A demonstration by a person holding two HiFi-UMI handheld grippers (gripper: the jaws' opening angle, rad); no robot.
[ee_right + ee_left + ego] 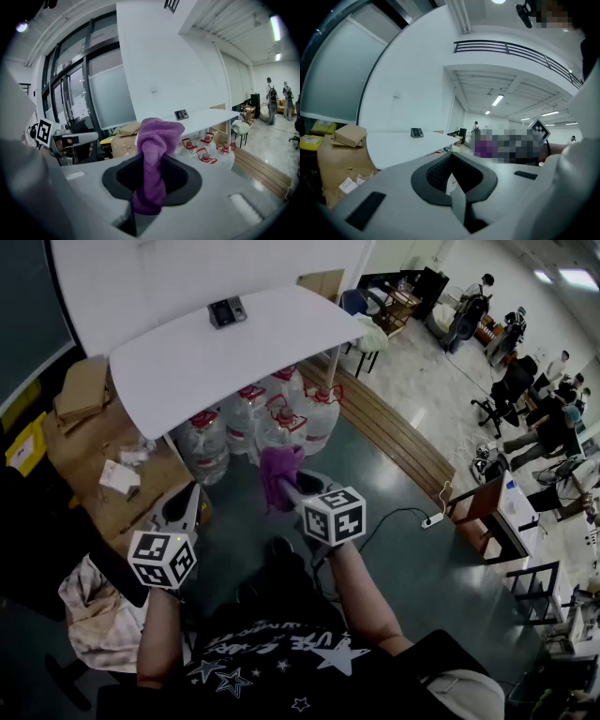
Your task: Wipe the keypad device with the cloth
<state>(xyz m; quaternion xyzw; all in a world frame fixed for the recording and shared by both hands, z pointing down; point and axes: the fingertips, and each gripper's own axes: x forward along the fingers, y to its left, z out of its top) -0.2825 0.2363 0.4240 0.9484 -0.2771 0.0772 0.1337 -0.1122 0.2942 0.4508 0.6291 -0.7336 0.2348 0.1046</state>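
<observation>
The keypad device (226,311) is a small dark box that lies near the far edge of the white table (281,348). It shows small and far off in the left gripper view (416,132) and the right gripper view (181,114). My right gripper (286,488) is held low in front of the table, well short of the device, shut on a purple cloth (279,472). That cloth (155,150) stands bunched up out of the right gripper (150,185). My left gripper (192,498) hangs to the left, its jaws together with nothing in them (452,180).
Several large water bottles (262,418) with red caps stand under the table. Cardboard boxes (84,390) and papers pile up at the left. A chair (370,334) stands past the table's right end. A power strip (432,519) lies on the floor, and people sit at desks far right.
</observation>
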